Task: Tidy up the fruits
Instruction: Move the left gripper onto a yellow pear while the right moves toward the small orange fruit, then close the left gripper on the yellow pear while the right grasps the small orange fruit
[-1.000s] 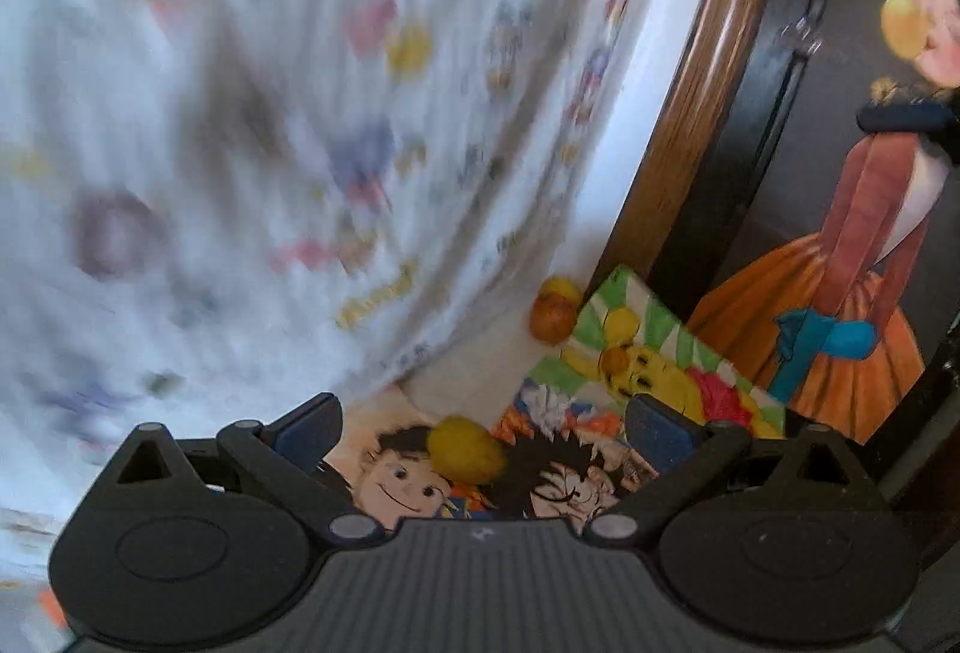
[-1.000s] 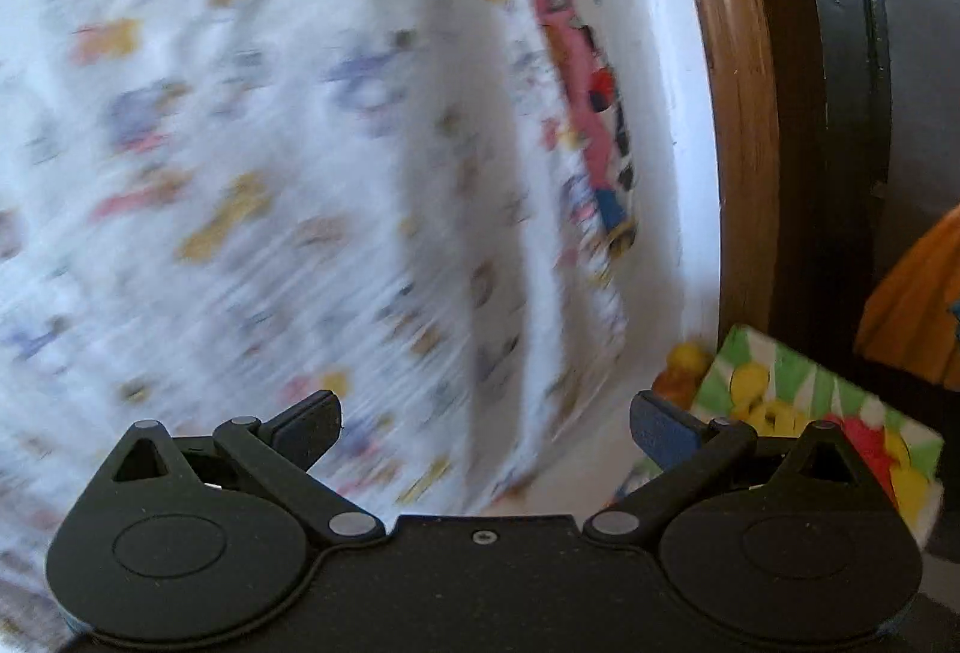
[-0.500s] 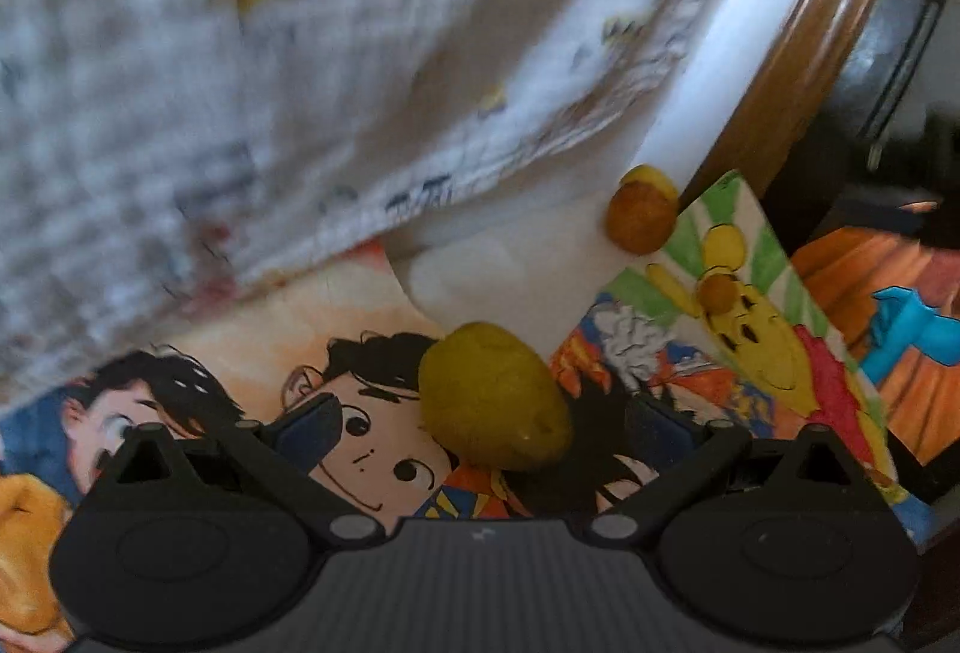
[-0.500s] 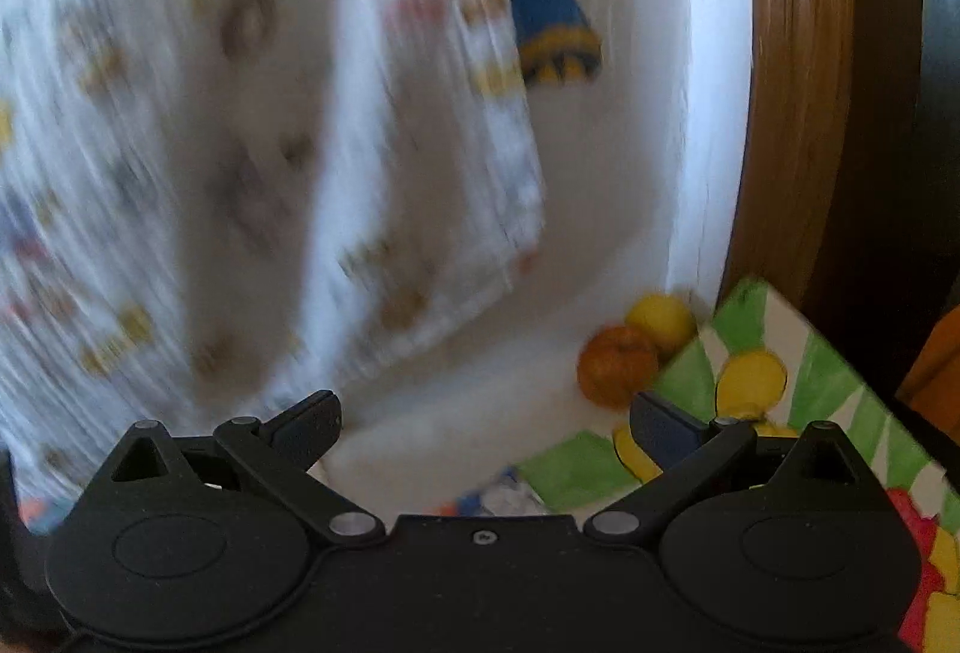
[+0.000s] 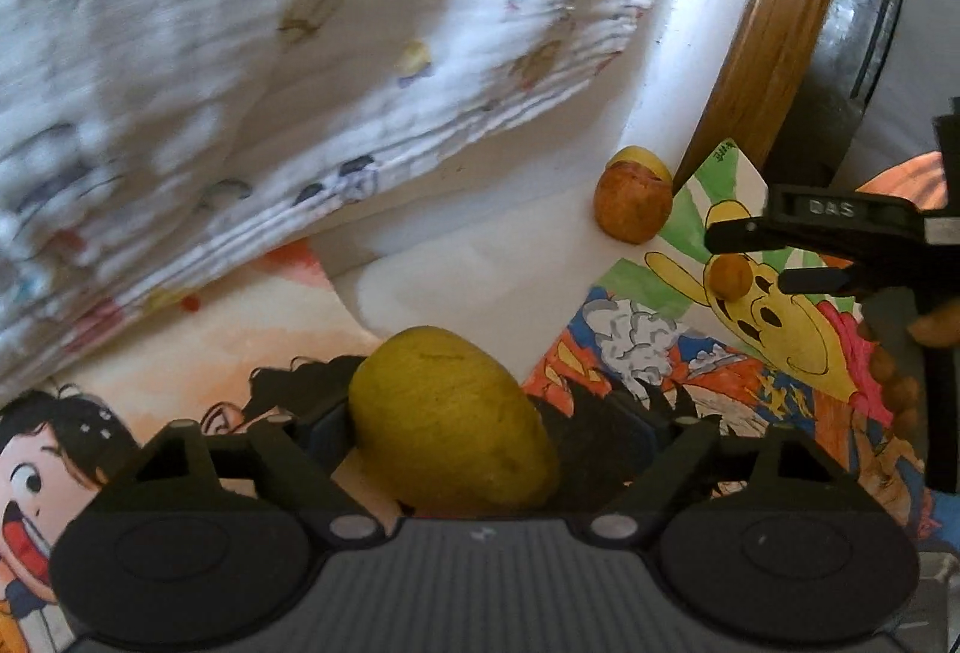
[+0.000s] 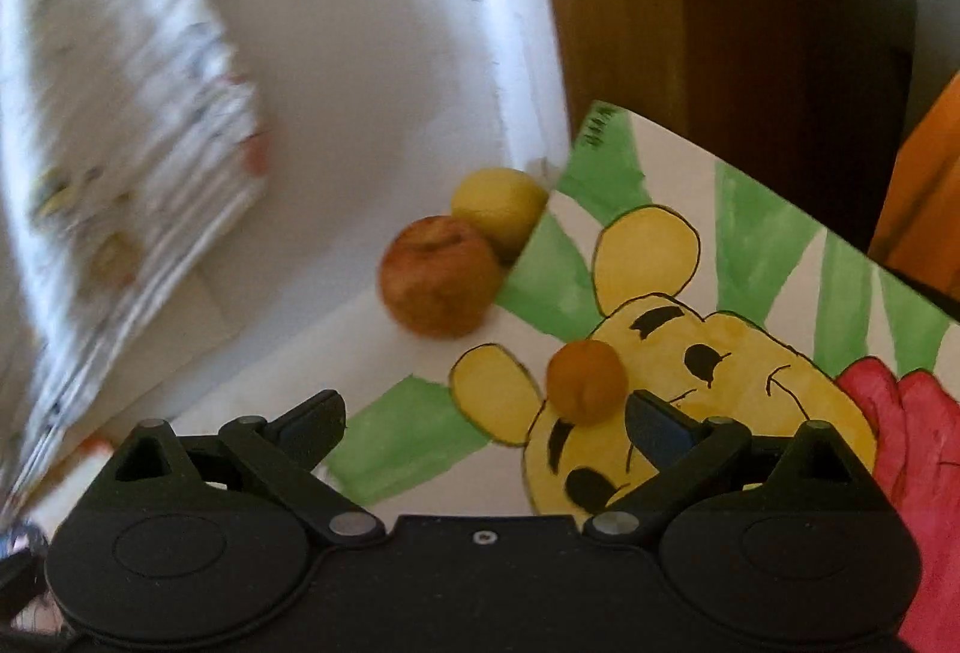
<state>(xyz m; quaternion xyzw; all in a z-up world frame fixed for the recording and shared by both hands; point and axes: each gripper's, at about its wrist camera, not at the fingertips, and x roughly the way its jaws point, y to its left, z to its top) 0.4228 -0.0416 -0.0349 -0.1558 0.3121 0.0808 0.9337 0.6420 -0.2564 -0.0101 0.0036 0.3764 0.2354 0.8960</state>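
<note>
A large yellow-green fruit (image 5: 450, 425) lies on a cartoon drawing between the fingers of my left gripper (image 5: 483, 428), which is open around it; it sits close to the left pad. A small orange fruit (image 6: 585, 382) rests on the bear drawing (image 6: 750, 353), between the fingers of my open right gripper (image 6: 486, 419) and near the right fingertip (image 6: 654, 422). In the left wrist view the right gripper (image 5: 762, 260) brackets that small orange fruit (image 5: 729, 276). A reddish apple (image 6: 441, 276) and a yellow fruit (image 6: 501, 206) touch each other by the drawing's corner.
A white printed cloth (image 5: 300, 53) hangs over the left and back. A wooden frame (image 5: 774, 23) and dark furniture stand at the right. More coloured drawings (image 5: 660, 353) cover the white surface (image 5: 480, 263). A hand (image 5: 936, 329) holds the right gripper.
Both grippers have dropped towards the surface. The left one has come around the yellow-green fruit, and the right one has reached the small orange fruit on the bear drawing.
</note>
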